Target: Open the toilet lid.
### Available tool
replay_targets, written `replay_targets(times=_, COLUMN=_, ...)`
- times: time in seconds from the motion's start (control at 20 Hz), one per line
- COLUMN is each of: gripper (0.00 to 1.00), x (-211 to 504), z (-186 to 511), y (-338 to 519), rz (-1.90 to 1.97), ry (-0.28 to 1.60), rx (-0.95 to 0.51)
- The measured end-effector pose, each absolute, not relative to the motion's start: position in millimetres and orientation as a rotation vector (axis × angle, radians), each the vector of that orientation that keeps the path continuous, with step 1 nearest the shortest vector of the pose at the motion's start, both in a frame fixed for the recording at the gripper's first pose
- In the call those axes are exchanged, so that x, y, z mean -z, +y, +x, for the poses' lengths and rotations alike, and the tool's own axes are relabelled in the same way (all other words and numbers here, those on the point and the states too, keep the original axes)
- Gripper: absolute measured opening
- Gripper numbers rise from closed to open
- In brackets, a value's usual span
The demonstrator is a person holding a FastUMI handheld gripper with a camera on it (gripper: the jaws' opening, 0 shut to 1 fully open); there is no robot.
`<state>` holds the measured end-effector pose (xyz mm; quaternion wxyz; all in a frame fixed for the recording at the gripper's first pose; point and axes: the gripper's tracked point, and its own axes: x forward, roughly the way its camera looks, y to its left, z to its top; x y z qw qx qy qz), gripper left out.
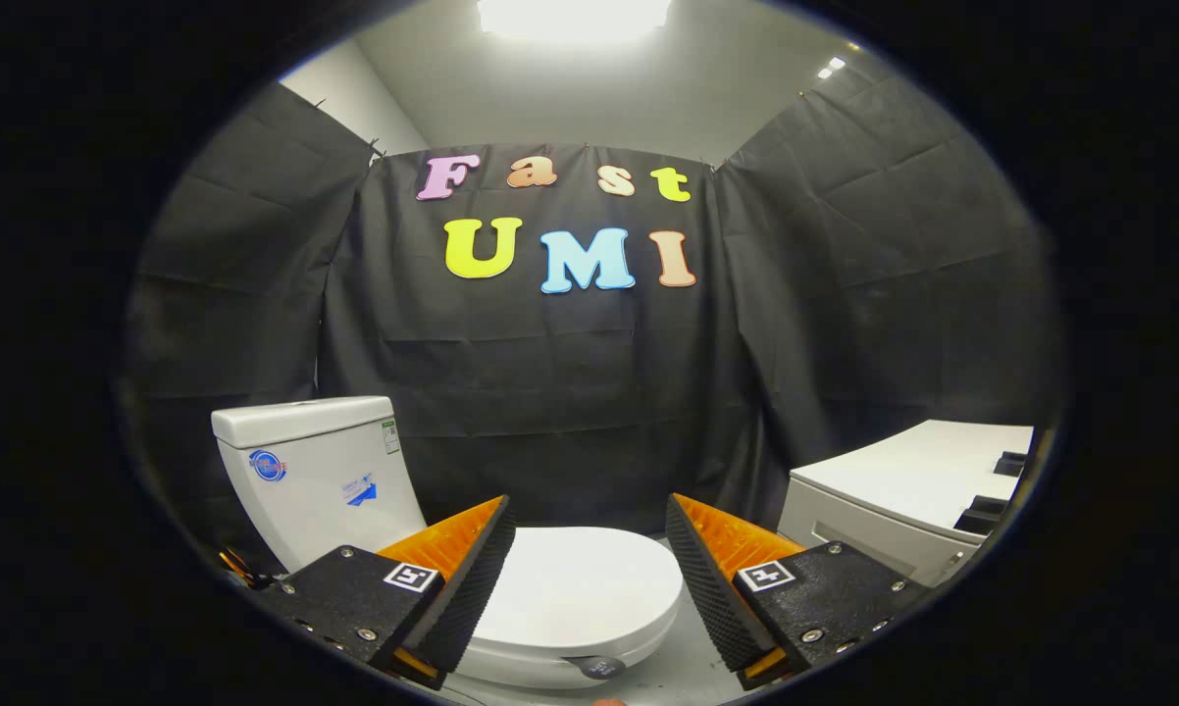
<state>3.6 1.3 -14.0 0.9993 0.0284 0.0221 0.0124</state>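
A white toilet stands on the floor below and ahead of me, its lid (pixel 580 588) lying flat and closed over the bowl. The white tank (pixel 320 476) rises behind it, against the black cloth wall. My gripper (pixel 587 525) is open, held above the lid with nothing between its fingers. The orange-and-black left finger (pixel 472 559) hangs over the lid's side nearest the tank. Over the lid's outer edge sits the right finger (pixel 712 564). The lid's middle shows in the gap between them.
A white cabinet-like unit (pixel 903 495) with dark recesses stands to the right of the toilet. Black cloth walls close the booth behind and on both sides. A small dark round object (pixel 601 668) lies at the toilet's front base.
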Motion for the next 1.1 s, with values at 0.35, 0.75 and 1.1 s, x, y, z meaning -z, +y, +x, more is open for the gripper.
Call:
replay_targets(times=0.35, gripper=0.95, x=42, z=16, y=-10, rz=0.202, ry=0.152, rx=-0.056)
replay_targets(times=0.75, gripper=0.95, x=80, z=29, y=-26, rz=0.343, ry=0.273, rx=-0.067)
replay_targets(times=1.1, gripper=0.95, x=137, z=39, y=-45, rz=0.553, ry=0.433, rx=-0.045)
